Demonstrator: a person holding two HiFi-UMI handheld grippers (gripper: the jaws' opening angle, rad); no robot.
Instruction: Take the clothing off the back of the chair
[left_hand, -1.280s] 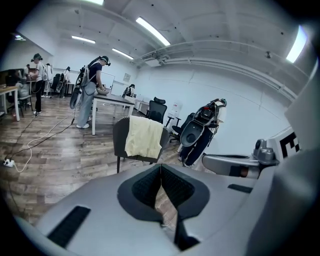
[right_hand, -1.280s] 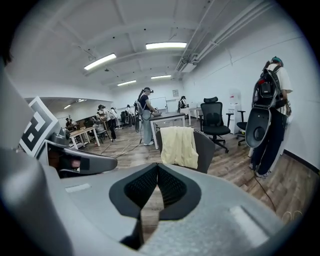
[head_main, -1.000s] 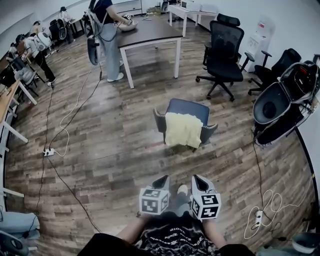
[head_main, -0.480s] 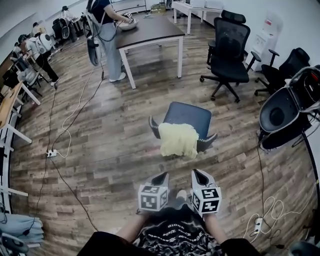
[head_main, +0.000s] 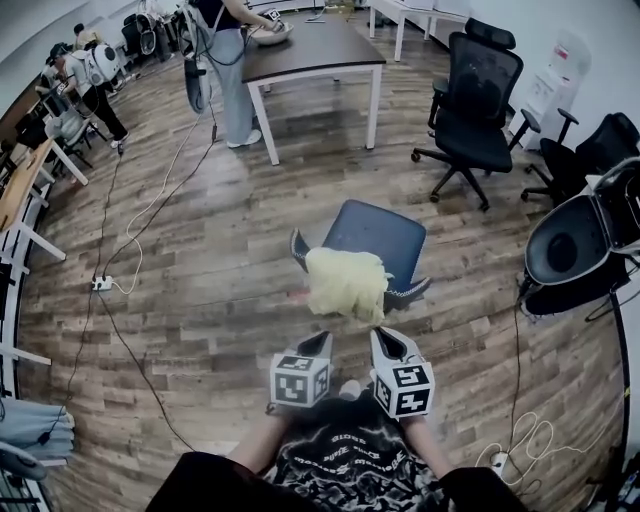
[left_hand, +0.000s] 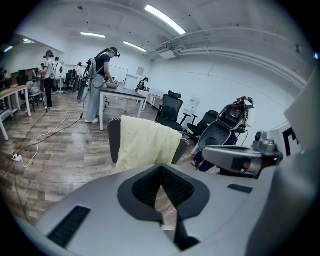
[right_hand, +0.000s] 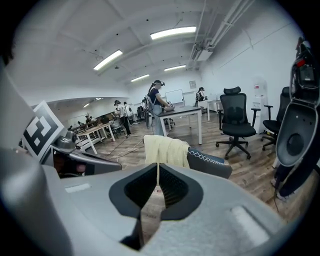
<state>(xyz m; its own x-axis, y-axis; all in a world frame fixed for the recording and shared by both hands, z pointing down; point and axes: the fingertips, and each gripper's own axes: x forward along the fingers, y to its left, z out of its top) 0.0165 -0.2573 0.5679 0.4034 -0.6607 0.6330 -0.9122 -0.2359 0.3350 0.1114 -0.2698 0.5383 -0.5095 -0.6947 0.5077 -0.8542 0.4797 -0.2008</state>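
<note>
A pale yellow garment (head_main: 347, 284) hangs over the back of a low blue-grey chair (head_main: 376, 234) in the middle of the wood floor. It also shows in the left gripper view as the yellow garment (left_hand: 146, 142) and in the right gripper view (right_hand: 164, 150). My left gripper (head_main: 322, 343) and right gripper (head_main: 381, 339) are side by side just short of the garment, both shut and empty, pointing at it. Neither touches the cloth.
A dark table (head_main: 310, 50) with a person (head_main: 228, 50) working at it stands beyond the chair. Black office chairs (head_main: 478, 95) and a black pod-shaped shell (head_main: 572, 245) are at the right. Cables (head_main: 130, 250) and a power strip (head_main: 101, 284) lie on the floor at left.
Both grippers and the head have advanced toward the chair; the garment now lies much closer to the jaw tips. Both jaws stayed shut.
</note>
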